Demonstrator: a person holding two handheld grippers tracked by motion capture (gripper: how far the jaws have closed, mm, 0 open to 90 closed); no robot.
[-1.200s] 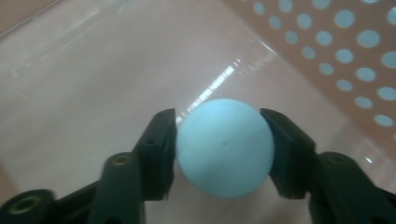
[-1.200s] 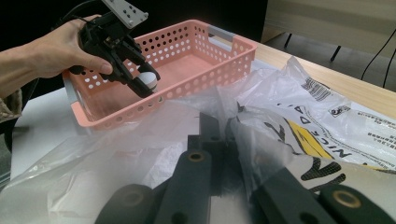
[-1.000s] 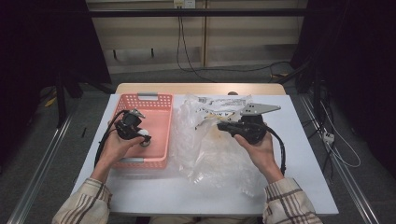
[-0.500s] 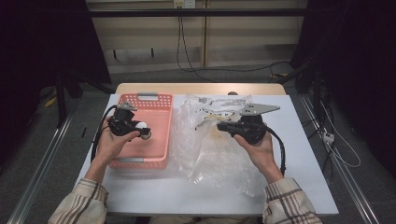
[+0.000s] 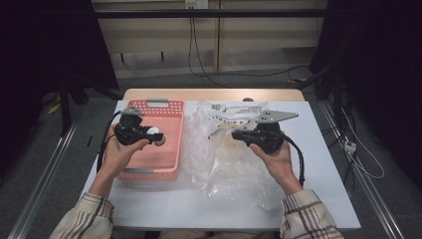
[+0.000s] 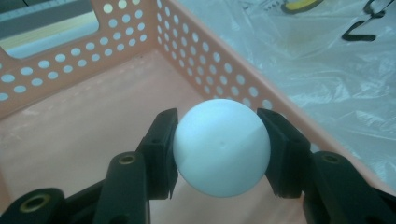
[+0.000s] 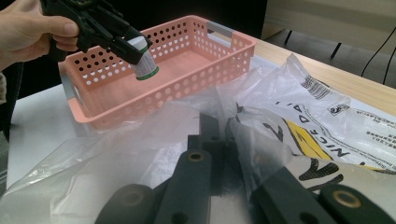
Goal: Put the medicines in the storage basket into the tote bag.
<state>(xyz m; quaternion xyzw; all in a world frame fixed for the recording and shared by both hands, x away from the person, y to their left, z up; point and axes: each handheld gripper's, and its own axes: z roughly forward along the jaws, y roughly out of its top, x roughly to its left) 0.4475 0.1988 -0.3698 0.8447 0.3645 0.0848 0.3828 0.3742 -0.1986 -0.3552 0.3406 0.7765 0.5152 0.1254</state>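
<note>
A white counter under dim room light, cables trailing along the back wall. The left gripper has its fingers clamped on a small white bottle with a green-edged label, hanging above the salmon-pink perforated plastic basket. The right gripper has its fingers shut on the crinkled clear plastic bag beside the basket. The sensible move looks like carrying the bottle high over the basket's wall, grip steady, since the rounded surface could slip. The bag's loose folds crowd the basket's near side.

Pink basket w/ holes, white bottle.
</note>
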